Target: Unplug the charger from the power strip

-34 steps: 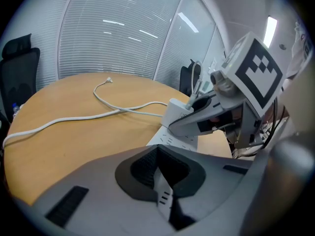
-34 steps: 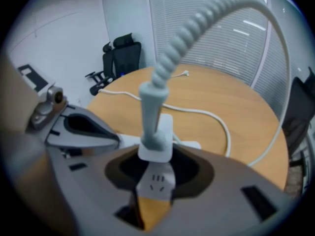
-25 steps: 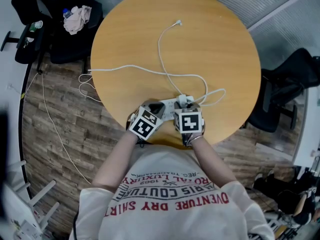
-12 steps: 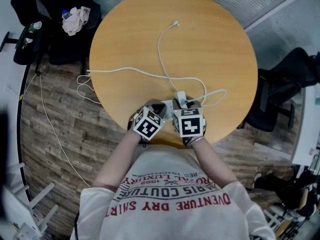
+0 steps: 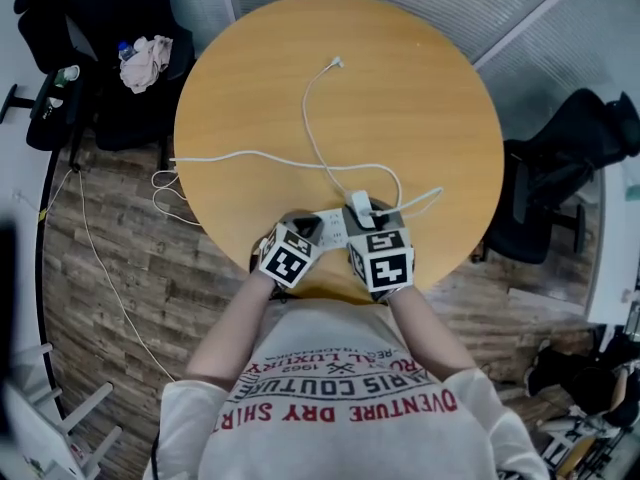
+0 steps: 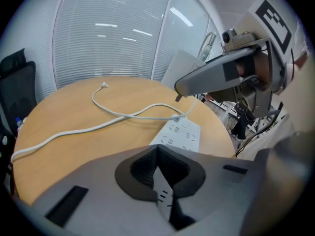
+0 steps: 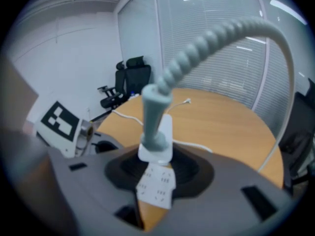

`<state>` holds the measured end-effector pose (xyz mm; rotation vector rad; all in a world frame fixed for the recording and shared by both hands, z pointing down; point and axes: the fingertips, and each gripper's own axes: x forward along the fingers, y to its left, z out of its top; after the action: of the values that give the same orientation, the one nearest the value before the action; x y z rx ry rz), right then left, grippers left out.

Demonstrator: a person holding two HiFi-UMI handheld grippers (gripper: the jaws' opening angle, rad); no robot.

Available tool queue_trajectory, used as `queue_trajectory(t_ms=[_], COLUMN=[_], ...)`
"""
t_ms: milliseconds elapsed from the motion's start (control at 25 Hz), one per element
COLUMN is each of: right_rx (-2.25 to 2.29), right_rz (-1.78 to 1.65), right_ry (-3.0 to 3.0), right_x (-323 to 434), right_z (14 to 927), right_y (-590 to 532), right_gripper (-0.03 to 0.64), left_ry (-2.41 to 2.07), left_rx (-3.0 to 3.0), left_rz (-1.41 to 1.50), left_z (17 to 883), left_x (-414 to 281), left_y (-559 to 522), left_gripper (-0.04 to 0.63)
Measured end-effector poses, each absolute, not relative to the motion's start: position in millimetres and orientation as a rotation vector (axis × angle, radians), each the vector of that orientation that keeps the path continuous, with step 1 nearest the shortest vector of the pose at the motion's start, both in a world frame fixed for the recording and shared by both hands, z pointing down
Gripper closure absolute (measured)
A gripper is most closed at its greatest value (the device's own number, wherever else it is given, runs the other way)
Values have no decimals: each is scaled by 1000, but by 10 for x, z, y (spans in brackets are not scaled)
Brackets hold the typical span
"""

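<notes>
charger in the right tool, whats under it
The power strip lies below the charger, its sockets showing. The charger's prongs are covered by its own body, so they cannot be seen.

A round wooden table (image 5: 420, 78) is standing on plank flooring (image 5: 120, 263), black chairs (image 5: 568, 160) flanking it, blinds (image 6: 98, 43) covering the glass walls.

On table (image 5: 420, 88), near edge: power strip (image 5: 331, 225); charger (image 5: 358, 208) above it; cable (image 5: 320, 160) runs behind, across table.
</notes>
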<state>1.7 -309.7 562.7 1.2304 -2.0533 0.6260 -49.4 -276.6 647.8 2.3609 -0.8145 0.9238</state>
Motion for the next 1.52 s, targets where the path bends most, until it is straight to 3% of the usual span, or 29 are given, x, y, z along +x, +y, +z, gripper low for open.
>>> queue_trajectory(t_ms=[760,1520], right_rx=[1332,1400], right_rz=[146,245], right_ry=[-2582,-2632], right_x=[-138,-91], right_z=[3659,3660], right_y=[-3105,-3151], right_gripper=[462,463], left_ry=[-1453,-1392], left_rx=[2706,2726], left_rz=[142,-9], left_z=[3509,3369], left_x=[-1152,-1264], left_y=[-3131,-3046], left_gripper=[561,561])
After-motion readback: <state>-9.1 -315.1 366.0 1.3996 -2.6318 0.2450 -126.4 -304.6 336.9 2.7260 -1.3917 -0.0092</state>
